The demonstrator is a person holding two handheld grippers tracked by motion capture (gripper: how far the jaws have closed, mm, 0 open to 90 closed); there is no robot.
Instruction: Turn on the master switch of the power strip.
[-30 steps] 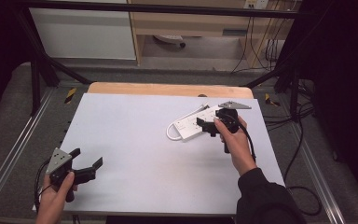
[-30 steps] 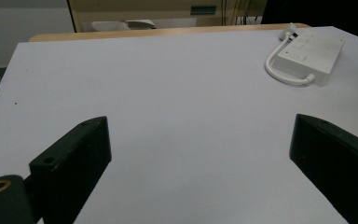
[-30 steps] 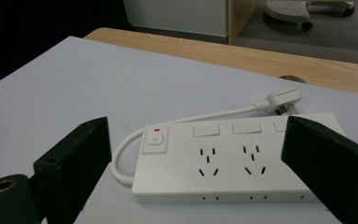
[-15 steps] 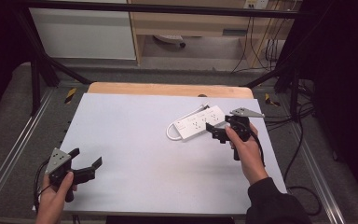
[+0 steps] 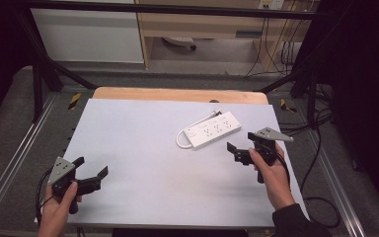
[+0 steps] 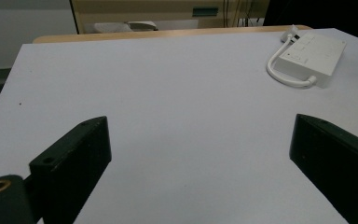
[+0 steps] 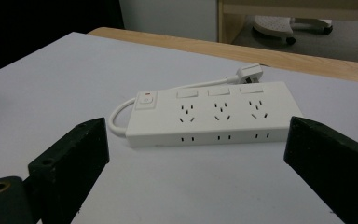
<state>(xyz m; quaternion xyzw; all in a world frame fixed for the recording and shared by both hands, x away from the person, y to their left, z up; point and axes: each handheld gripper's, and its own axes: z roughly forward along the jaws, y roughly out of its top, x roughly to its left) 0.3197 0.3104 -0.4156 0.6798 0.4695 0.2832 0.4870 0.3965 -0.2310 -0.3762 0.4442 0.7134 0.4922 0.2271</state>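
Drawn back toward the person since a second ago, the right tongs now gape empty just short of the glossy white rectangular plastic power strip lying flat on the matte pale-grey bench, while the left tongs hold splayed, unmoved.

Beyond the white table, grey floor meets wooden furniture.
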